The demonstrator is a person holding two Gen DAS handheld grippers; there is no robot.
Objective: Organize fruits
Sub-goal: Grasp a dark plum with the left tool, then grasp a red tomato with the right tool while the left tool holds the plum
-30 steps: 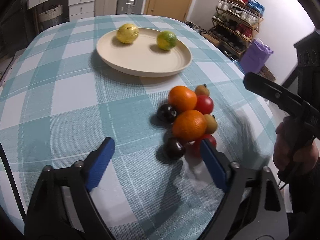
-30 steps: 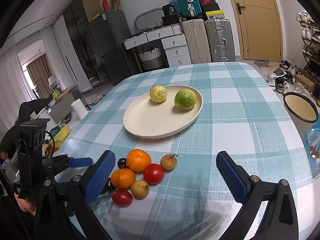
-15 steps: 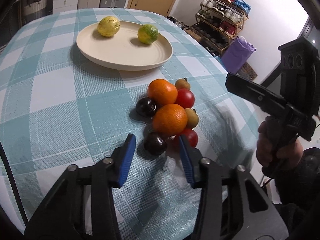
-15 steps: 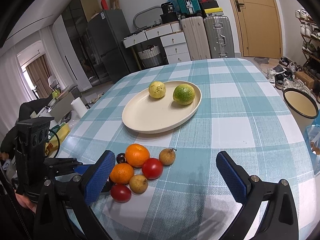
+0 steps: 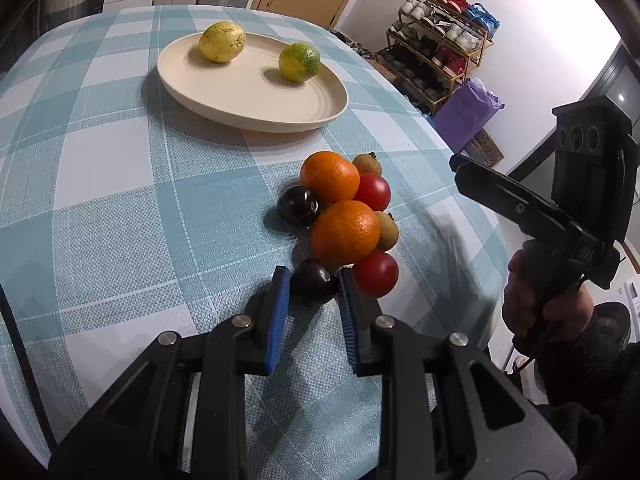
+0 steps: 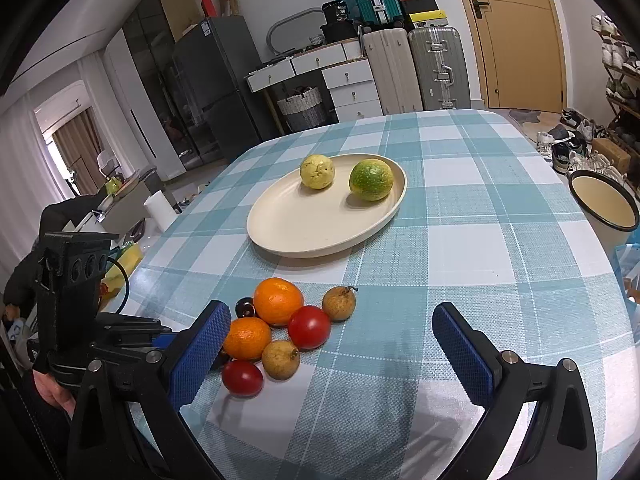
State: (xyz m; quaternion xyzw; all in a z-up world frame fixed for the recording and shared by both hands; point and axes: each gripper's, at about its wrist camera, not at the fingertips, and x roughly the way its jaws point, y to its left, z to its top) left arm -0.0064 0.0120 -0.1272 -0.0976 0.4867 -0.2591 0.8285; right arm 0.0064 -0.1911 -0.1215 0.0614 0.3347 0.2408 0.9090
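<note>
My left tongs (image 5: 313, 290) clamp a glossy, near-black plum (image 5: 314, 281) at the cluster's edge on the desk (image 5: 120, 208); my right tongs (image 6: 332, 344) gape wide.

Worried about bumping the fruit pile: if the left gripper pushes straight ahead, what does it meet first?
The dark plum, already between the left gripper's fingers. Right behind it sit an orange and a red tomato.

Worktop (image 6: 460, 248) teal-and-white check; plate (image 6: 320, 236) cream, bearing yellow fruit (image 6: 317, 171) at 11 o'clock, green fruit (image 6: 371, 179) at 1 o'clock; oranges (image 5: 345, 232) orange, tomatoes (image 5: 375, 274) red, plums (image 5: 314, 282) dark purple; fingers (image 6: 462, 354) blue.
</note>
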